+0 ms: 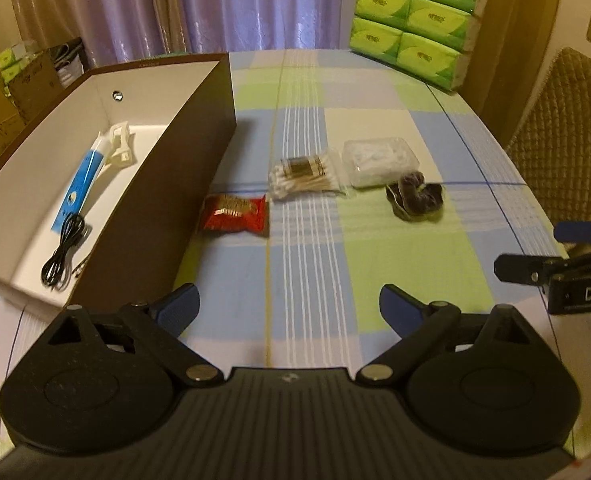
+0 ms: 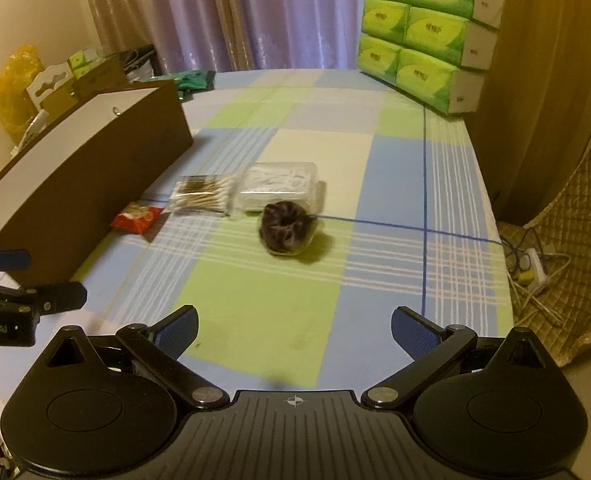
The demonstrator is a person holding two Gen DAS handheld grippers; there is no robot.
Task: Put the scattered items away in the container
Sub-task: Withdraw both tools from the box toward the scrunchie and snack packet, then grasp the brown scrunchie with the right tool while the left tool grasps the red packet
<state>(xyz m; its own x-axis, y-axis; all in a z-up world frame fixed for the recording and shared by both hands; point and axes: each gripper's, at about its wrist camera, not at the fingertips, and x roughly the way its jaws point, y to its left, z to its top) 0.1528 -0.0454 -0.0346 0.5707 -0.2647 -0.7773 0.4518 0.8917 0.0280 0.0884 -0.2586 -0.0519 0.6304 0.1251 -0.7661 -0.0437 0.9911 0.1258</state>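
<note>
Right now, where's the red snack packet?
The red snack packet lies on the checked tablecloth beside the brown box's outer wall, left of the cotton swab pack in both views, outside the box.

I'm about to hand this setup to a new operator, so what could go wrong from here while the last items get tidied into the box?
1. The red snack packet lies close against the brown box wall; open tongs might bump or shove the box.
2. The cotton swab bag touches the clear plastic case, so grabbing one may drag the other.
3. The dark scrunchie is soft and may slip from the right tongs.
</note>
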